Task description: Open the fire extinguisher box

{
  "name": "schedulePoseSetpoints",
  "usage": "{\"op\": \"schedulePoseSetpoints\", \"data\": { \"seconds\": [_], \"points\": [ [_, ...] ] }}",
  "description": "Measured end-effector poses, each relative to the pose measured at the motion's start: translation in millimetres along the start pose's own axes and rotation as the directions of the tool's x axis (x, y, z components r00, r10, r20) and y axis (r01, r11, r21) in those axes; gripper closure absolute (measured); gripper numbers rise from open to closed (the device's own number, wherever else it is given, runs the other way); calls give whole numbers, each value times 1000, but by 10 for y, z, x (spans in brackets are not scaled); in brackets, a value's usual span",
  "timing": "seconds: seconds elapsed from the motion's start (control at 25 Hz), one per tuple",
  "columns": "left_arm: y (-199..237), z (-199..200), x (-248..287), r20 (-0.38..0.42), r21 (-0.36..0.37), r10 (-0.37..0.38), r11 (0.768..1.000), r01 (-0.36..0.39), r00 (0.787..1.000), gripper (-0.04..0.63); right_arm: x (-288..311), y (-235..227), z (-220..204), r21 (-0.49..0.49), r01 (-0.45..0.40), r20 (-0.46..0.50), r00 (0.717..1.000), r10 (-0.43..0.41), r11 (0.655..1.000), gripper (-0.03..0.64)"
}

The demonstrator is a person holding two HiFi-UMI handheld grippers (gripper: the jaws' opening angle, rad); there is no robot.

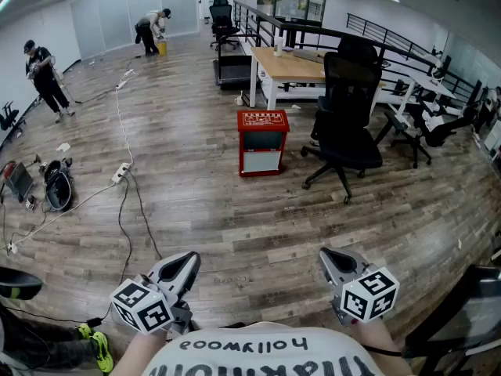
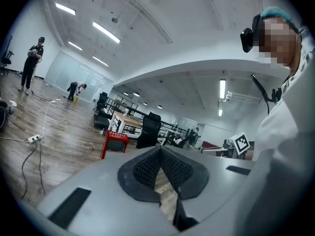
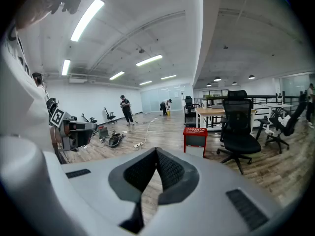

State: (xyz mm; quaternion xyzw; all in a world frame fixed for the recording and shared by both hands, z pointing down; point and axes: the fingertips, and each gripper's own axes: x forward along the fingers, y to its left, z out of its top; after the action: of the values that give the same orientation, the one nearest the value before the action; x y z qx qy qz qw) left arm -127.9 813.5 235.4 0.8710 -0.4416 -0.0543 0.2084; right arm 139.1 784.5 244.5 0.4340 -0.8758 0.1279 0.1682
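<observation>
The red, square-cornered metal fire extinguisher box stands upright on the grey-brown wood-plank floor. Its flat top carries a panel of white print that is too small to read. Its front is a pale, smooth pane set in a red frame, and that pane lies flush with the frame, so the box is closed.

The only writing that can be read is "Hollywood", in dark letters and upside down, on the person's white shirt at the bottom edge of the head view.

Both tools sit well short of the box, on the person's side of it. The left gripper, grey moulded plastic with black ribbed pads, is off to the box's left. Its jaws are clenched tip to tip with nothing between them. The right gripper, of the same make, is off to the box's right, also clenched and empty. Each carries a white cube with black square markers.

Just to the right of the box is a black mesh-backed office chair on a star base. Behind the box is a light wooden desk with white legs. To the box's left, a white power strip lies on the floor at the end of a long pale cable.
</observation>
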Motion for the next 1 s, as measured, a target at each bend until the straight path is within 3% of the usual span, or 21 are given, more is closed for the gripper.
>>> {"op": "schedulePoseSetpoints", "data": {
  "seconds": [0.4, 0.76, 1.0],
  "points": [
    [48, 35, 3, 4, -1, 3, 1000, -3, 1000, 589, 52, 12, 33, 3, -5, 0, 1000, 5, 1000, 607],
    [195, 31, -53, 1, -9, -4, 1000, 4, 1000, 589, 166, 201, 163, 27, -77, 86, 994, 74, 997, 606],
    [236, -81, 22, -41, -16, -76, 997, 75, 996, 589, 357, 342, 162, 18, -88, 110, 990, 86, 996, 606]
  ]
}}
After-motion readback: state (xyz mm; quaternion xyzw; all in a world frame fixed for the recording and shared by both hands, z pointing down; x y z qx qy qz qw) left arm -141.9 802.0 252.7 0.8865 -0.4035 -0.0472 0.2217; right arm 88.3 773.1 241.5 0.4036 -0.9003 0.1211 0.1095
